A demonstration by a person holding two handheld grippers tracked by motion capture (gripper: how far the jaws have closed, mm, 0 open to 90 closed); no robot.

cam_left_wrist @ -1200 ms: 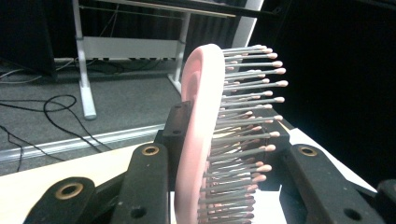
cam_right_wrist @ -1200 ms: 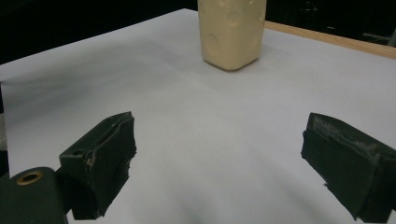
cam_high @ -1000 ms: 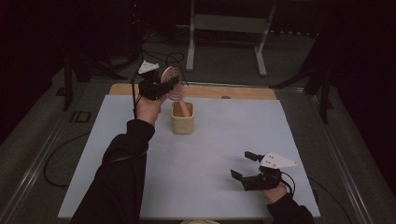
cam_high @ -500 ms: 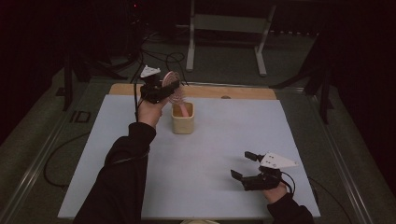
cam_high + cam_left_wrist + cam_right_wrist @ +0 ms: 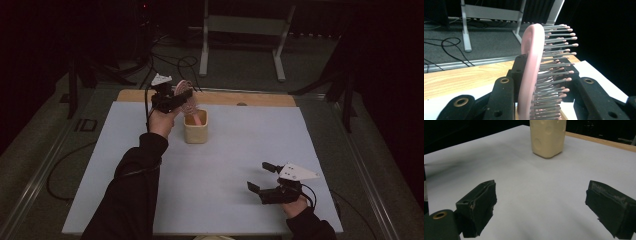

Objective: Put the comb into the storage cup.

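Note:
My left gripper (image 5: 172,98) is raised at the back of the table, shut on a pink hairbrush (image 5: 186,100). In the left gripper view the black jaws clamp the brush's head (image 5: 531,62), one on its pink back and one against the bristles. The brush hangs over a cream cup (image 5: 195,132), and its pink handle end reaches into the cup's mouth. My right gripper (image 5: 260,176) rests near the front right of the white mat (image 5: 240,150), open, with nothing between its pads (image 5: 477,205). The cup (image 5: 547,137) stands well ahead of it.
A wooden strip (image 5: 260,99) borders the mat's far edge. Beyond it are floor cables (image 5: 172,62) and a metal stand's legs (image 5: 240,30). Dark surroundings close in on both sides.
The left hand has shifted only slightly with the brush over the cup. The right gripper has kept still.

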